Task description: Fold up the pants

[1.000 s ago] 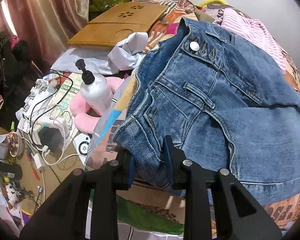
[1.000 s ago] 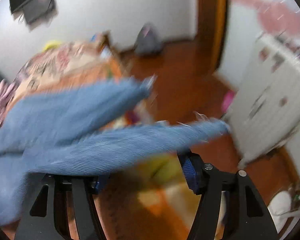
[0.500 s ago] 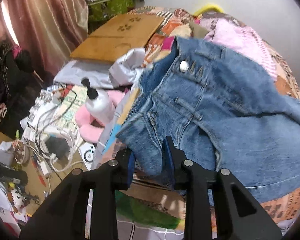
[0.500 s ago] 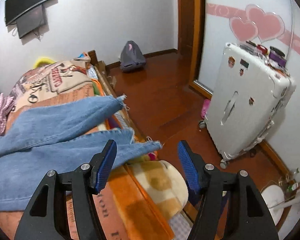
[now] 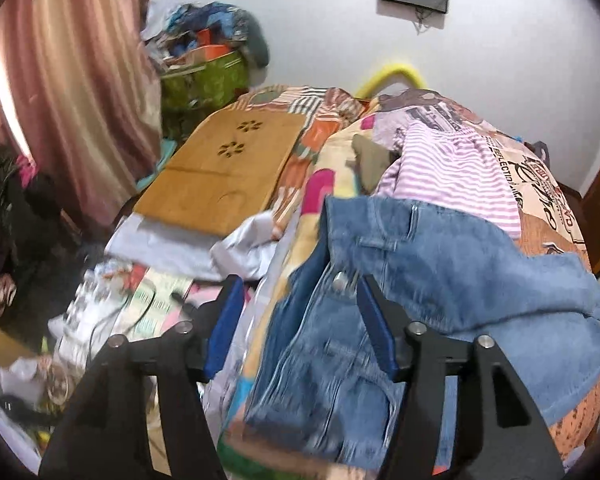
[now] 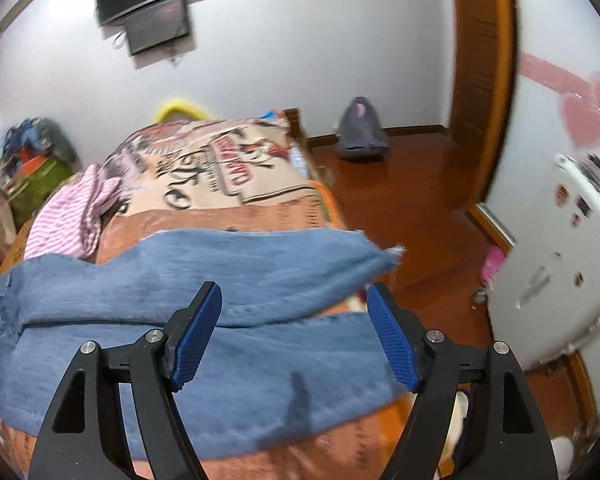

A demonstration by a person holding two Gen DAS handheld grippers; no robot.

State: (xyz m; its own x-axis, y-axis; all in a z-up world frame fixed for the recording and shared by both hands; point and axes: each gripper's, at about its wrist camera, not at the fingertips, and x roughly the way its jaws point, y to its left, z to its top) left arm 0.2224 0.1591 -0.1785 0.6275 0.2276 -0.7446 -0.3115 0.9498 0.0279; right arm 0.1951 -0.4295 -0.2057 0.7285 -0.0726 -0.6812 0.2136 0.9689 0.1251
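Denim pants (image 5: 440,264) on bed (image 5: 548,184), below both parted claws.

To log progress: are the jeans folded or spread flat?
Folded: the jeans lie doubled, one leg layer over the other, on the bed.

We hold our left gripper (image 5: 300,330) and right gripper (image 6: 294,330) angled downward, both with blue-padded jaws just spread apart, gripping nothing between them.
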